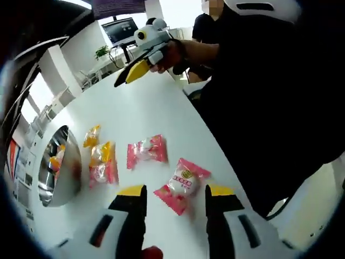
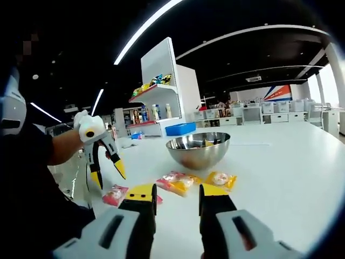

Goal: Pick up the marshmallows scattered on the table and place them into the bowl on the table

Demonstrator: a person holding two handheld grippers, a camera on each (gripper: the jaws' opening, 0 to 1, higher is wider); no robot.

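Several wrapped marshmallows lie on the white table (image 1: 156, 108). My left gripper (image 1: 175, 193) is open and low over the table, and a pink packet (image 1: 182, 183) lies between its jaws, not pinched. Beyond it lie another pink packet (image 1: 146, 151), a pink-and-yellow one (image 1: 102, 162) and a yellow one (image 1: 91, 136). The steel bowl (image 1: 67, 172) beside them holds a few packets. My right gripper (image 2: 177, 191) is open and empty above the table, facing the bowl (image 2: 198, 148); a pink-yellow packet (image 2: 175, 182) and a yellow packet (image 2: 220, 179) lie before it. The left gripper (image 2: 108, 174) hangs open over a pink packet (image 2: 114, 194).
A person in dark clothes stands along the table's edge (image 1: 215, 145) and holds the right gripper (image 1: 129, 75) up in a hand. A monitor (image 1: 119, 29) and a plant (image 1: 101, 52) stand at the far end. White shelves (image 2: 161, 91) with goods rise behind the bowl.
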